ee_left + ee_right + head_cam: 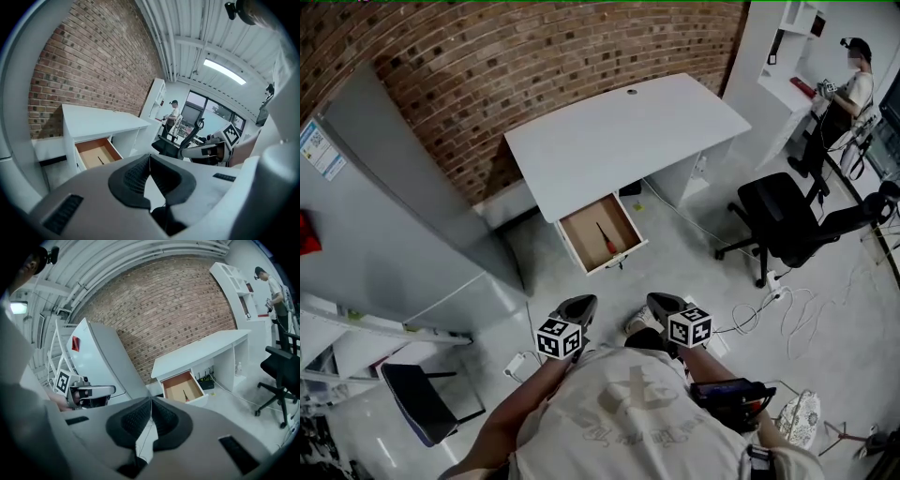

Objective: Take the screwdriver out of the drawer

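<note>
A brick wall backs a white desk, with a black chair to its right. The drawer under the desk stands pulled open, and the screwdriver lies inside, red handle towards the front. Well short of it, the left gripper and right gripper hang side by side, both clenched on nothing

The person wears a pale cream T-shirt with a faint print of the same tone across the back. The left hand-held gripper and the right hand-held gripper each have a light grey shell, black ribbed jaw pads and a cube bearing black-and-white square markers.
</note>
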